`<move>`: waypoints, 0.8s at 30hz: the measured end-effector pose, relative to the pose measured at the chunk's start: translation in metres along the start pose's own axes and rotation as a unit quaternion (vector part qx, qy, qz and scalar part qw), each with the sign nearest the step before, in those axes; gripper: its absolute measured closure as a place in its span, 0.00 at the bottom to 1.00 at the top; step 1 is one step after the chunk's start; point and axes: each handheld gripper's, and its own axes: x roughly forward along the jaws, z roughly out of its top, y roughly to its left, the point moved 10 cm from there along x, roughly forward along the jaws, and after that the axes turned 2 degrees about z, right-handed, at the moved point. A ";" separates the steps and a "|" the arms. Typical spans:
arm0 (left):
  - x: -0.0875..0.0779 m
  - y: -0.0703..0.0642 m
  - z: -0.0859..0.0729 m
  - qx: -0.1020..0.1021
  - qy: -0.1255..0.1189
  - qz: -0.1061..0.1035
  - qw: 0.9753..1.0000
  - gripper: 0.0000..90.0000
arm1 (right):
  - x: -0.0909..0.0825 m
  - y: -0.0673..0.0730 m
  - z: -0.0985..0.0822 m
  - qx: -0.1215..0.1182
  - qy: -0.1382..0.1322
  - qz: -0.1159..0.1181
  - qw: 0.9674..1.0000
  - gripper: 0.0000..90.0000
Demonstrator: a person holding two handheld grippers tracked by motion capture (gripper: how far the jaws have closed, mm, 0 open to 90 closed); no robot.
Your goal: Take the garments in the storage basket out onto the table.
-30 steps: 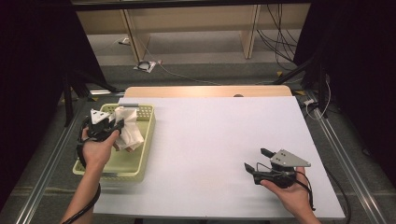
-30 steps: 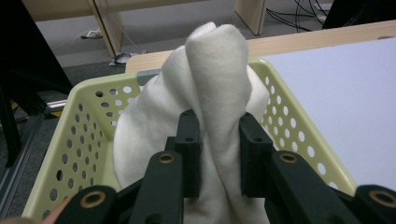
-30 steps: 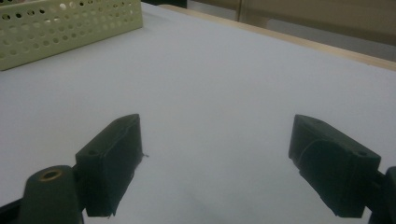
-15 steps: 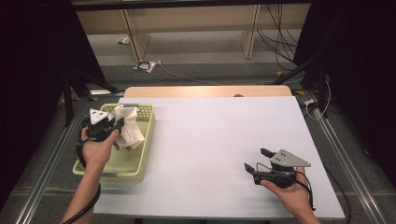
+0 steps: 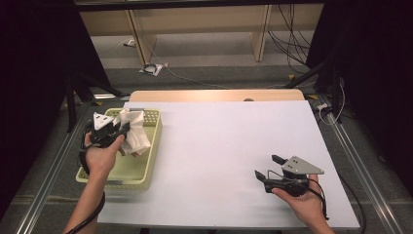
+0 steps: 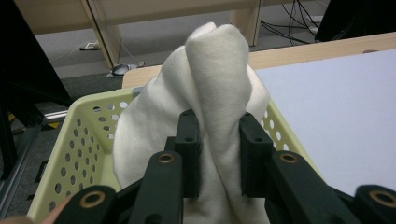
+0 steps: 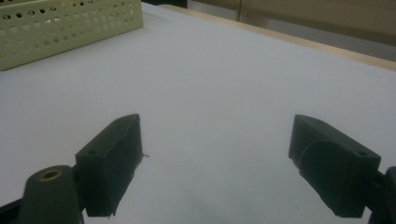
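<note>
A white cloth (image 5: 133,132) hangs bunched over the pale yellow perforated basket (image 5: 124,170) at the table's left. My left gripper (image 5: 122,130) is shut on the cloth; in the left gripper view a thick fold of the cloth (image 6: 219,84) is pinched between both black pads and rises above them, with the basket (image 6: 84,135) behind it. My right gripper (image 5: 267,166) rests low over the white table near its front right, jaws spread wide and pointing left. In the right gripper view nothing lies between its fingers (image 7: 112,154) but bare table.
The white table top (image 5: 229,146) stretches between basket and right gripper. A wooden strip (image 5: 214,95) runs along its far edge. Metal rails flank the table on both sides. Cables (image 5: 156,68) lie on the floor beyond. The basket's corner (image 7: 70,23) shows far off in the right gripper view.
</note>
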 end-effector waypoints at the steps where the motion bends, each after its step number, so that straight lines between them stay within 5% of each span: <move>1: 0.000 0.000 0.000 0.000 -0.002 0.000 1.000 0.81 | 0.000 0.000 0.000 0.000 0.000 0.000 1.000 0.20; 24: -0.006 -0.004 0.008 0.003 -0.017 0.001 1.000 0.81 | 0.000 0.000 0.000 -0.002 -0.001 -0.001 1.000 0.20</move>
